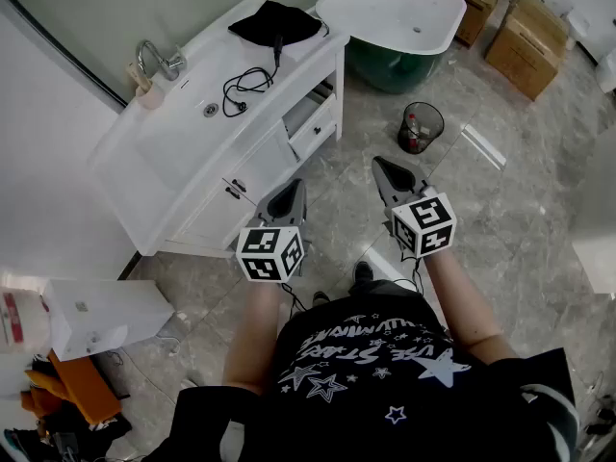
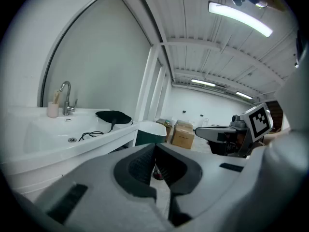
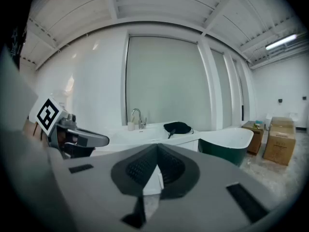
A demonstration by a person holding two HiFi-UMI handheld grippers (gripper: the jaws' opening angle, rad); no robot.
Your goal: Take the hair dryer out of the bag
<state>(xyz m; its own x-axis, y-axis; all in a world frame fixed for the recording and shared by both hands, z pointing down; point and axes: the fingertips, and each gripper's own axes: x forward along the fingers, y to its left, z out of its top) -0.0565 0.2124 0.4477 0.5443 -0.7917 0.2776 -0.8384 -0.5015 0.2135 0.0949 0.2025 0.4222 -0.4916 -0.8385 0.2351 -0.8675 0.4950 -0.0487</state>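
Bag (image 1: 274,22), black and soft, is seen lying slumped on the white desk (image 1: 173,157), at the end nearest the bathtub (image 1: 395,12). A black cord (image 1: 245,87) is led out of the bag's mouth and lies loosely coiled in the basin (image 1: 183,128) sunk into the desk, close to the drain. The hair dryer itself is not shown; it cannot be told from outside what else is held in the bag. A small cup (image 1: 147,92) with something standing in it is placed at the desk's back edge, just beside the faucet (image 1: 159,61). Two drawers (image 1: 310,115) below the bag's end are pulled partly out; their contents cannot be made out. On the floor, near the bathtub, a black wire wastebasket (image 1: 435,115) is seen with some litter in it, part of it red. Cardboard boxes (image 1: 527,41) are stacked beyond the tub.

The left gripper (image 1: 295,189) and the right gripper (image 1: 383,166) are held side by side above the floor, well apart from the desk and the bag. Both are closed, jaw against jaw, with nothing gripped.
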